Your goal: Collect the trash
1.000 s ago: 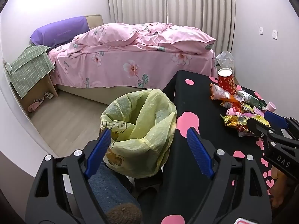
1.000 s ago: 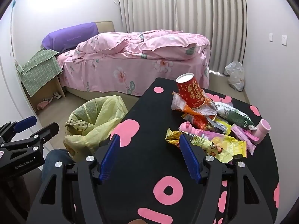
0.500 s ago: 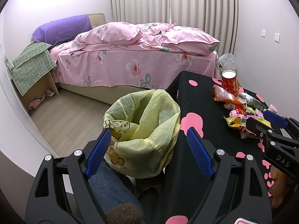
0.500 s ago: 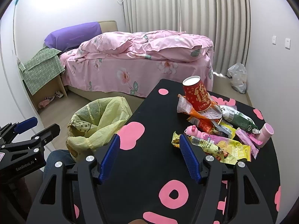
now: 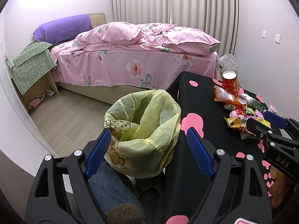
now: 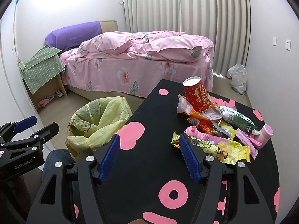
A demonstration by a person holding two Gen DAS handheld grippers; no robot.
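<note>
Bedroom walls and pale pleated curtains are framing a black table (image 6: 142, 169) patterned with pink blobs, where the trash is sitting. Over it the right gripper (image 6: 148, 156) is hovering with its 2 blue-padded fingers (image 6: 189, 160) spread wide, gripping nothing; the right-hand pad is sitting just beside the near edge of the litter. The left gripper (image 5: 147, 150) is likewise gaping wide and empty, pointing across the table's left edge toward the bin bag (image 5: 147, 128).

Trash is lying in 1 loose pile (image 6: 214, 130) on the table's far right part: crumpled snack wrappers in yellow, orange, silver and pink, overlapping each other. A red paper cup (image 6: 197, 96) with gold print is standing mouth-down and tilted on the wrappers at the back of the heap. A green-and-white packet (image 6: 238, 119) is lying to the right, a small pink bottle (image 6: 265, 135) is resting on its side at the far right, and a pink pig-shaped toy (image 6: 193, 130) is poking out near the front.

Left of the table, on the floor, the pale yellow bin bag is standing open, crinkled, its rim folded outward. A knee in blue jeans (image 5: 110, 186) is showing below it. Beyond, a bed (image 5: 134, 59) with pink floral bedding and a purple pillow (image 5: 63, 28) is filling the background.
</note>
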